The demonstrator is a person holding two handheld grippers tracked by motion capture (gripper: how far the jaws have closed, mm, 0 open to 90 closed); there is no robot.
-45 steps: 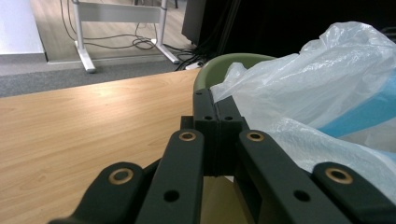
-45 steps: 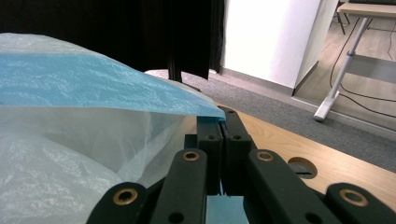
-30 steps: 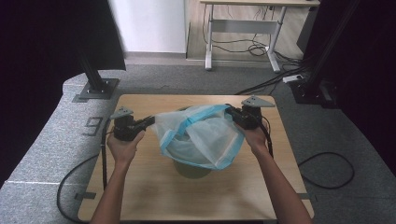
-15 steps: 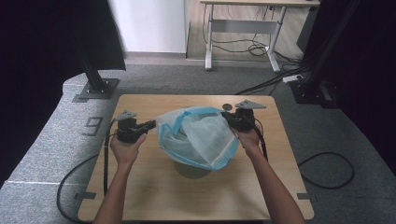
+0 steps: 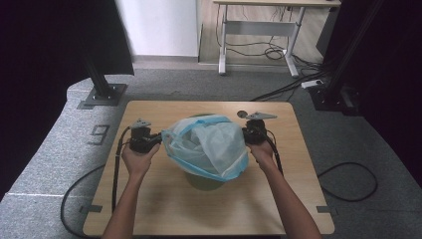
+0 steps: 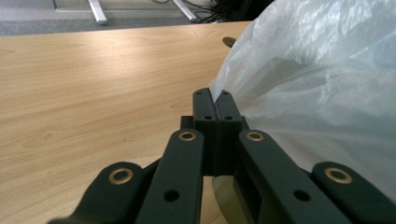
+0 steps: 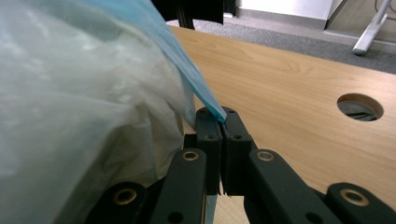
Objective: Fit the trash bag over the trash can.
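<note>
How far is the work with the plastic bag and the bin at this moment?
Done: the thin translucent plastic bag with a blue rim is pinched by the left gripper and right gripper and spread open. In hand: it is held stretched above the small olive-green bin. Left: pulling the rim down around the bin, which looks not yet lined.

Grey digit 9, on the floor mat

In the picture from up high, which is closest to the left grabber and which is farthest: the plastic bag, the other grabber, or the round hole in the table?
1. The plastic bag: pinched in the left gripper, just to its right.
2. The right gripper: across the bag, holding its opposite edge.
3. The round hole: farther back on the wooden table. It sits close beside the right gripper, so these two are nearly level.
</note>
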